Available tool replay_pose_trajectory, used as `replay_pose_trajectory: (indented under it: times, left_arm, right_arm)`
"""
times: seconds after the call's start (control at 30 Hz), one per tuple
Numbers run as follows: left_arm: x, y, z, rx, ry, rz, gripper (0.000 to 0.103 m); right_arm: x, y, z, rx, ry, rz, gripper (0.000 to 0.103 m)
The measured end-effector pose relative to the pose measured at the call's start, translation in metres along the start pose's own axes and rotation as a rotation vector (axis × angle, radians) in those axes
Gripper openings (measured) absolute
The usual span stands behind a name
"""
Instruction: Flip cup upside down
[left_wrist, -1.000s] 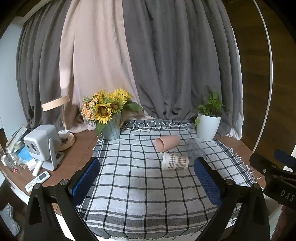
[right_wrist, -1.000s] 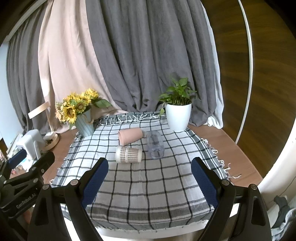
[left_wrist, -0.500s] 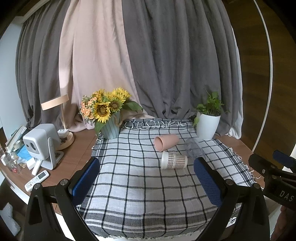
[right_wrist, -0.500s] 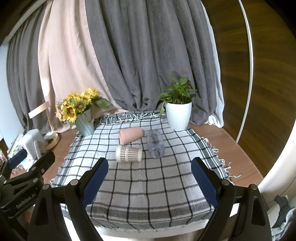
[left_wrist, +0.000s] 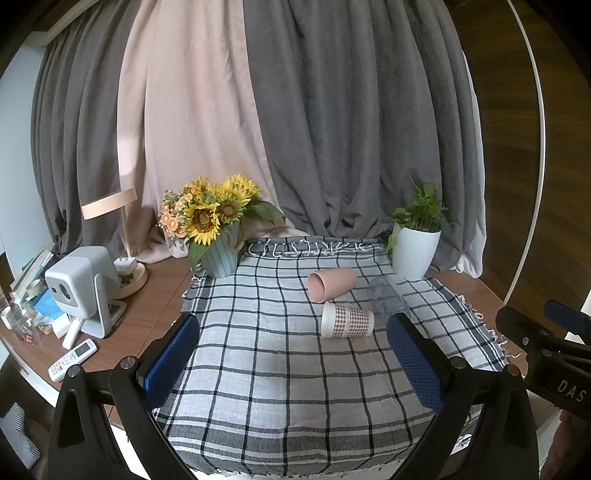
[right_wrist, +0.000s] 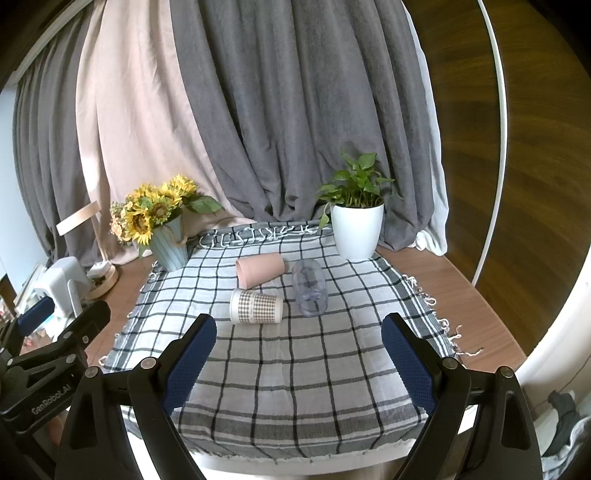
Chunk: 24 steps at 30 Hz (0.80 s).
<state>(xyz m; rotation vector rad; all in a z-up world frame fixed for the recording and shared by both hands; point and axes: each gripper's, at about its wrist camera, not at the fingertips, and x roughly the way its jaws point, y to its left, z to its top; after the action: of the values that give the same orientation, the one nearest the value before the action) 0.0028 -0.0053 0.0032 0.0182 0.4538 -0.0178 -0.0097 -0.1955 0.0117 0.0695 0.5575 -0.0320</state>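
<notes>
Three cups lie on their sides on the checked cloth (left_wrist: 280, 373) (right_wrist: 295, 369): a pink cup (left_wrist: 331, 283) (right_wrist: 259, 269), a checked paper cup (left_wrist: 346, 320) (right_wrist: 255, 306) in front of it, and a clear cup (left_wrist: 384, 299) (right_wrist: 309, 291) to their right. My left gripper (left_wrist: 293, 363) is open and empty, held above the near part of the cloth, short of the cups. My right gripper (right_wrist: 299, 363) is open and empty too, also short of the cups.
A sunflower vase (left_wrist: 219, 254) (right_wrist: 168, 245) stands at the cloth's back left, a white potted plant (left_wrist: 415, 254) (right_wrist: 356, 236) at the back right. A white projector (left_wrist: 81, 288), a lamp (left_wrist: 122, 266) and a remote (left_wrist: 72, 360) sit on the wooden table at left. Curtains hang behind.
Both grippers have drifted very slightly; the cups have not moved and both grippers stay open.
</notes>
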Motion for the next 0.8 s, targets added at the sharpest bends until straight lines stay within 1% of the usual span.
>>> replay_pose_trajectory:
  times: [0.8]
  left_arm:
    - [0.0034,-0.0017,-0.0017,-0.007,0.007,-0.002,0.103]
  right_arm:
    - [0.0047,0.0013,-0.0001,-0.008,0.011,0.004,0.091]
